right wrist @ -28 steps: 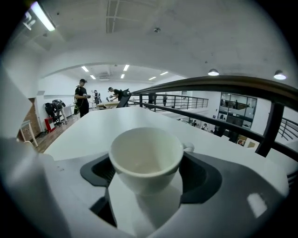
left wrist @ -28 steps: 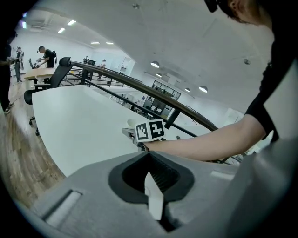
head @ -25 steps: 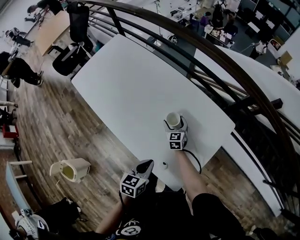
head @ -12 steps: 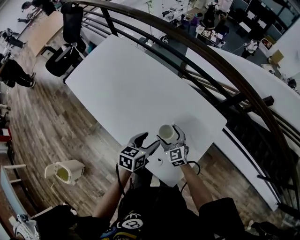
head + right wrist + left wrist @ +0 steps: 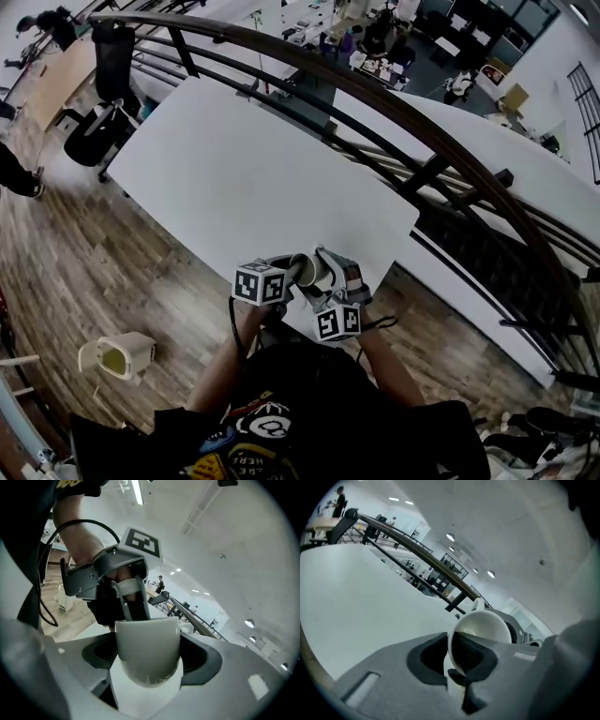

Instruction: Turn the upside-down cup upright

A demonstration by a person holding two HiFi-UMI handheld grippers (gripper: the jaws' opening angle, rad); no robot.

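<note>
You held the white ceramic cup (image 5: 307,270) on its side above the near corner of the white rectangular table (image 5: 234,169). A wide bare top lay beyond, before the dark curved railing (image 5: 450,150). Only the right gripper view showed the right gripper (image 5: 149,660) clamped on its body. The left gripper (image 5: 457,667) was closing over its rim.

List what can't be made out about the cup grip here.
- Head view: pad contact on the cup is hidden by the left gripper and right gripper bodies.
- Right gripper view: cup interior is hidden by its own wall.
- Left gripper view: its closing jaws, rim between them, cover the lower rim; the cup hides the right pads.
</note>
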